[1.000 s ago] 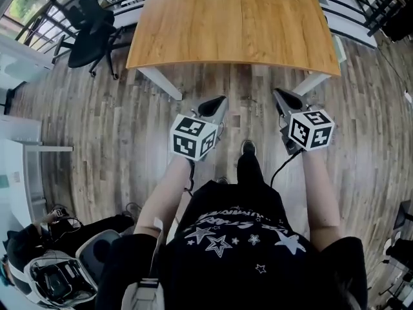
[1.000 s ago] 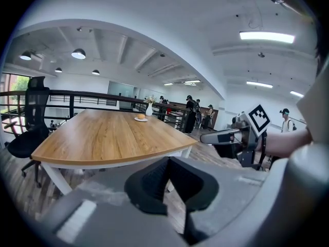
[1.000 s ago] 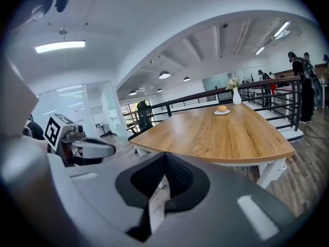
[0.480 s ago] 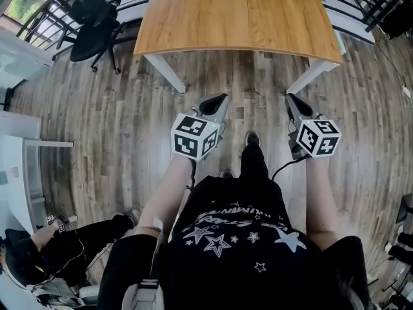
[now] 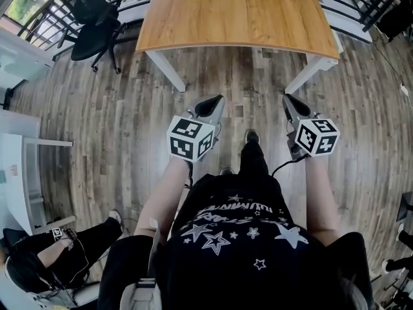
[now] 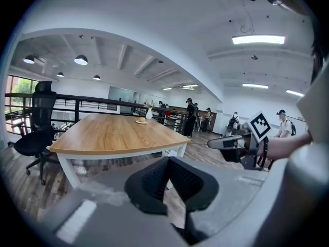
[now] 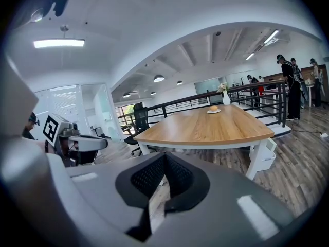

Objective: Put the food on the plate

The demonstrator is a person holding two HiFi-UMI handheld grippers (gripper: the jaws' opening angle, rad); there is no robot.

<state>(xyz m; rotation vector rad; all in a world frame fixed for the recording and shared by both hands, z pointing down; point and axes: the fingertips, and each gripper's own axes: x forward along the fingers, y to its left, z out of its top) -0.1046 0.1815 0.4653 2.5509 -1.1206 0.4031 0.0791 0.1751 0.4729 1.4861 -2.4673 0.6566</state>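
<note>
Wood-plank floor (image 5: 97,128) fills most of the head view, w/ the long wooden table (image 5: 239,15) across the top centre and a black office chair (image 5: 87,18) at upper left. I've got both tools held out over the floor, short of the table's near edge, touching nothing. Left gripper (image 5: 216,99) sits just left of centre. In the left gripper view its two black ribbed fingers (image 6: 149,181) meet at the tips: closed, nothing between them, only floor showing thru the small gap lower down. Right gripper (image 5: 288,98) is right of centre, approx level w/ the left. In the right gripper view its fingers (image 7: 144,180) are likewise together at the tips, empty. Task items are well apart from both grippers. In the upper middle of the right gripper view, the plate (image 7: 214,111) sits small at the table's far end. On it is the food (image 7: 213,108), a small round orange-brown piece, w/ a white vase (image 7: 225,98) just beside. Can't tell what kind of food at this range. Lower left of the head view: another person in black (image 5: 39,263), low to the floor.
</note>
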